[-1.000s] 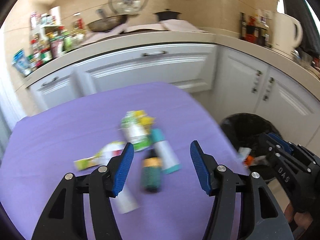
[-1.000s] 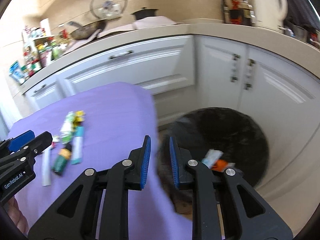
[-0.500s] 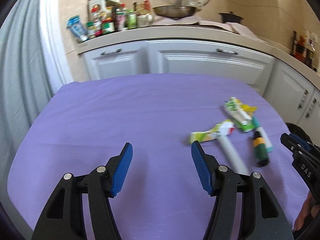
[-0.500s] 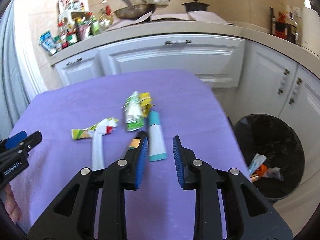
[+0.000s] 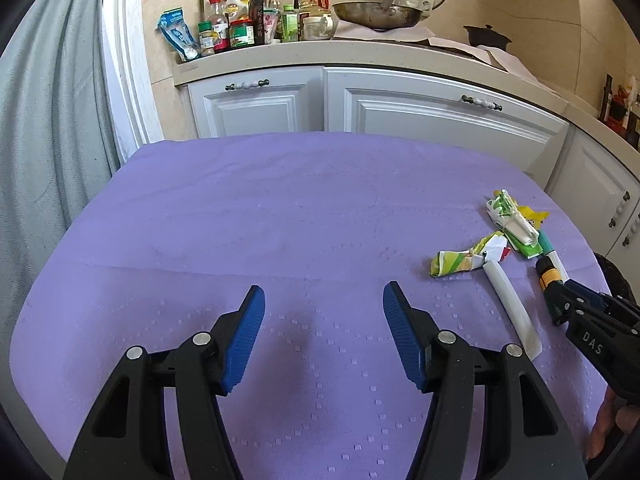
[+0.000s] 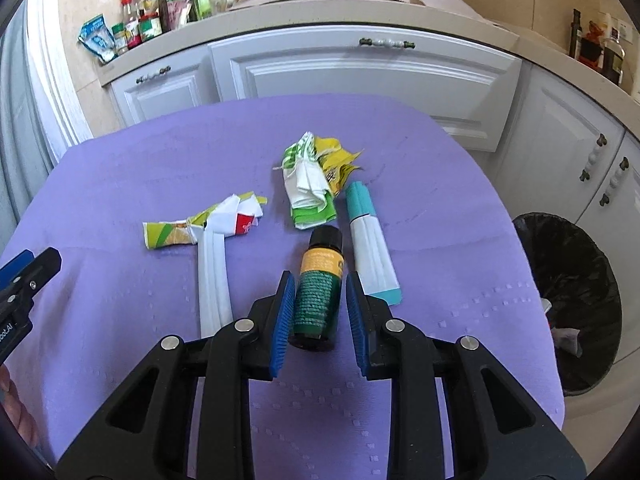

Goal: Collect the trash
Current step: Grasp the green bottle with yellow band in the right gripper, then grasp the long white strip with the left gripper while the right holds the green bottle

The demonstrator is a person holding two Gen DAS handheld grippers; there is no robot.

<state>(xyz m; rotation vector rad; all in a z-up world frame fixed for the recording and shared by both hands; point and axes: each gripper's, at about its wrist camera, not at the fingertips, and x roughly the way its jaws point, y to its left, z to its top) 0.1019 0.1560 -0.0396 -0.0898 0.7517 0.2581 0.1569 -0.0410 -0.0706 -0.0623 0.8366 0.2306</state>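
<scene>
Trash lies on the purple table (image 6: 440, 184). A small dark green bottle (image 6: 318, 284) with an orange label lies between the fingers of my right gripper (image 6: 318, 312), which is open around it with small gaps on both sides. Beside it lie a white and teal tube (image 6: 370, 240), a white strip (image 6: 214, 280), a knotted green and white wrapper (image 6: 200, 228) and a crumpled green and yellow wrapper (image 6: 316, 176). My left gripper (image 5: 322, 336) is open and empty over bare cloth, left of the trash (image 5: 504, 240). The bottle (image 5: 548, 280) shows there too.
A black-lined trash bin (image 6: 576, 292) with some litter stands on the floor right of the table. White kitchen cabinets (image 6: 360, 68) and a counter with bottles and jars (image 5: 240, 28) run behind the table. A grey curtain (image 5: 44, 120) hangs at the left.
My right gripper swung from the bin back over the table, came down and opened around the green bottle. My left gripper swung left, away from the trash, staying open.
</scene>
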